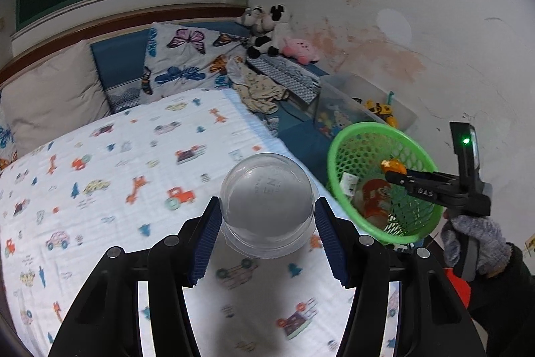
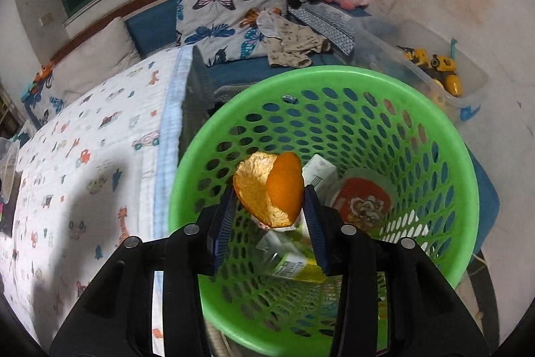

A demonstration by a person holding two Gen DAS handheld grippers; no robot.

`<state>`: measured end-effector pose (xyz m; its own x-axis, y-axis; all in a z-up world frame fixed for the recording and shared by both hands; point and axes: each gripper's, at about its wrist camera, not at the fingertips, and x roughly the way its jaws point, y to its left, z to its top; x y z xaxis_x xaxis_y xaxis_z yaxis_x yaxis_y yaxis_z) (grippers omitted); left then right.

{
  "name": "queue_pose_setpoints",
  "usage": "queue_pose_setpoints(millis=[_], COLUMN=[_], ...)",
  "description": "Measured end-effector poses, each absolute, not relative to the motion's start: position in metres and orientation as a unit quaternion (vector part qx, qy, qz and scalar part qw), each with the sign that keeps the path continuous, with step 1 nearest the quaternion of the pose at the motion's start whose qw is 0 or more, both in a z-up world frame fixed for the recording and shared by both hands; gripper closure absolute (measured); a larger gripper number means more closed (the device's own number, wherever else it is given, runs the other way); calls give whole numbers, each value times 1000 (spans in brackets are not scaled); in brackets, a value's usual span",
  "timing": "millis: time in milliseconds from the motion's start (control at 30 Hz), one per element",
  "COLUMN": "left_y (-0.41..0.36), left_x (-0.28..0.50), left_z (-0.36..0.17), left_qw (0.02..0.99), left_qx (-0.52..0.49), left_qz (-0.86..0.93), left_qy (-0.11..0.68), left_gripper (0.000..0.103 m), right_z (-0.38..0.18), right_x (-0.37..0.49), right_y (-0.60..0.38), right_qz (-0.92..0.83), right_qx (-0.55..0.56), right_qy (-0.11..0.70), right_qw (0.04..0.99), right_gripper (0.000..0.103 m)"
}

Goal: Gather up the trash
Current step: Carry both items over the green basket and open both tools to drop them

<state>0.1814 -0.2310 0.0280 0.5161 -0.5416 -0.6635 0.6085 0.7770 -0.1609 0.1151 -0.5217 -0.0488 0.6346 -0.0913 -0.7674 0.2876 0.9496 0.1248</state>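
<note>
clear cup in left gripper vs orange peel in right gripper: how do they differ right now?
The clear cup is see-through, round and smooth; the orange peel is opaque, orange and ragged. The cup, in the left gripper, is over the bed sheet; the peel, in the right gripper, is over the green basket. Both sit between blue pads.

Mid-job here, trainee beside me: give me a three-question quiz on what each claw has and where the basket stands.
1. True or false: the left claw grips a clear plastic cup.
2. What sits between the right claw's pads? A) orange peel B) toy truck C) sock
3. Fill in: the peel hangs over the open green ____, which stands beside the bed.

Key: 1 true. 2 A. 3 basket, already holding cartons and wrappers.
</note>
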Motion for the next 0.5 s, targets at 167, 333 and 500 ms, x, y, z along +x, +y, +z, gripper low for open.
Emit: queue_pose_setpoints(millis=[167, 333, 500], left_y=[-257, -287, -321], left_x=[179, 176, 173], left_z=[35, 39, 37], left_qw=[864, 856, 846], left_qx=[49, 60, 79], left_qz=[-349, -368, -388], left_qy=[359, 357, 357], left_gripper=[48, 48, 48], right_z=[-49, -43, -35], right_x=[109, 98, 83], right_y=[-533, -540, -542], right_qz=[-113, -116, -119], right_qx=[138, 145, 144], right_qy=[404, 395, 385], right_qw=[897, 900, 904], right_gripper=[44, 44, 41])
